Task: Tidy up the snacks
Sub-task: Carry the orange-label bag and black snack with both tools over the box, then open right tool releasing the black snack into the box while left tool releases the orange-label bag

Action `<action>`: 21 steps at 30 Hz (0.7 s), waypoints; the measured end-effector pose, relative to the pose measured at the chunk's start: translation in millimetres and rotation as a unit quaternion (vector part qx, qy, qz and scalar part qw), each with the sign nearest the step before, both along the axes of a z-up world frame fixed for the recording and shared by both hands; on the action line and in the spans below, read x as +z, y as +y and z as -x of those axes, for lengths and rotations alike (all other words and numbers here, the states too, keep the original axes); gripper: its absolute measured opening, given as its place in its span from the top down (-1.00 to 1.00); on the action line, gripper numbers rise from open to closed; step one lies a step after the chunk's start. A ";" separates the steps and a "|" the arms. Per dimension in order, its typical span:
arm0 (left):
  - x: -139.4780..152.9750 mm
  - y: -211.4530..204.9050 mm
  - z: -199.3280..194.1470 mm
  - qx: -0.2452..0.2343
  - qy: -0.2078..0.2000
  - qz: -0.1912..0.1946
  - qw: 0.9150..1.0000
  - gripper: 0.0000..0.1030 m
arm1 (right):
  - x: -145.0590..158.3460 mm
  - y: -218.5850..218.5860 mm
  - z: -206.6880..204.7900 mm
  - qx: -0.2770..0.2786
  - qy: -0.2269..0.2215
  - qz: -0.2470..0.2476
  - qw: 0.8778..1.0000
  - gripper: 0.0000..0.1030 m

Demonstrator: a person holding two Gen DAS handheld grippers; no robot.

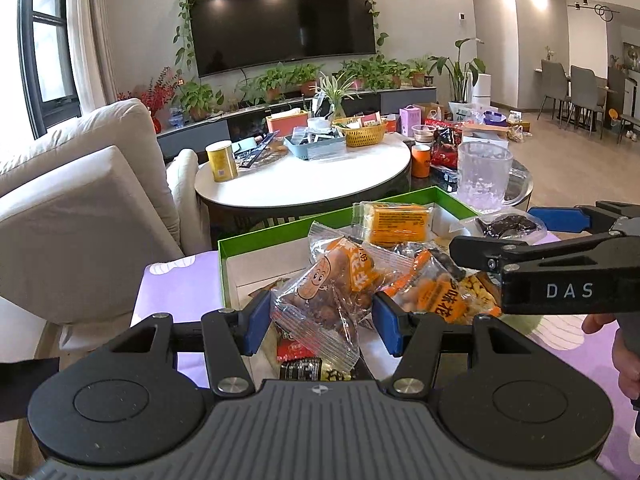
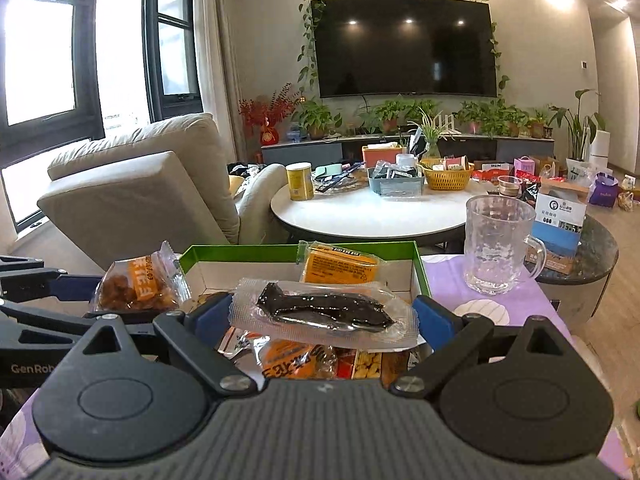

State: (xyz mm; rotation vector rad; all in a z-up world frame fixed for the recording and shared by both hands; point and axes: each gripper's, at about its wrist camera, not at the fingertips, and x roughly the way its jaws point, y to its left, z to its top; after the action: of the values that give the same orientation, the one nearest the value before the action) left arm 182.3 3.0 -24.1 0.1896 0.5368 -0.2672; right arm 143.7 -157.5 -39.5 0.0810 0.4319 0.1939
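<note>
Left gripper (image 1: 320, 322): jaws clamped on a clear packet (image 1: 326, 300) with orange print and a cartoon face, brown nuggets inside. The packet stands tilted, long axis running from lower centre of the frame up toward upper right, crimped top end pointing up and away. In the right wrist view the same packet (image 2: 136, 284) shows at left centre, held above the box's left edge.

Right gripper (image 2: 322, 314): jaws clamped on a clear vacuum pouch (image 2: 320, 312) holding a dark, glossy, elongated piece. Long axis lies across the frame, left to right, nearly level; the pouch spans from one blue pad to the other. Textured film, sealed edges. In the left wrist view this pouch (image 1: 508, 226) sits at right centre, over the far right corner of the box.

Below both grippers: an open box (image 1: 280, 234) with green rim and white inside, resting on a table with a purple cloth (image 1: 176, 296). Inside lie an orange flat packet (image 2: 340, 266) leaning against the far wall, an orange-printed peanut packet (image 1: 444, 294), a red wrapper and other small packets, heaped.

A clear glass mug (image 2: 498, 244) stands upright on the cloth, right of the box, apart from it. Beyond it, a white round table (image 2: 372, 216) carries baskets and a yellow can.
</note>
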 end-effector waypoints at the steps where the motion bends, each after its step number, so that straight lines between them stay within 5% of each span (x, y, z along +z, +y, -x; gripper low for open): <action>1: -0.9 -0.2 -2.7 0.000 0.002 0.000 1.000 -0.01 | -0.3 -0.6 -2.3 -0.001 0.000 0.000 1.000 -0.19; 21: -27.3 -5.1 -43.0 0.003 0.051 -0.002 0.999 -0.06 | -15.8 3.6 -30.4 -0.001 0.018 -0.006 1.000 -0.19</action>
State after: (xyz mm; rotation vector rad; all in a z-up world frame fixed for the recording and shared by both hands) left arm 225.3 -2.0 -51.4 0.1782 0.6394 -0.2711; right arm 174.1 -153.9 -55.4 0.0967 0.4673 0.1932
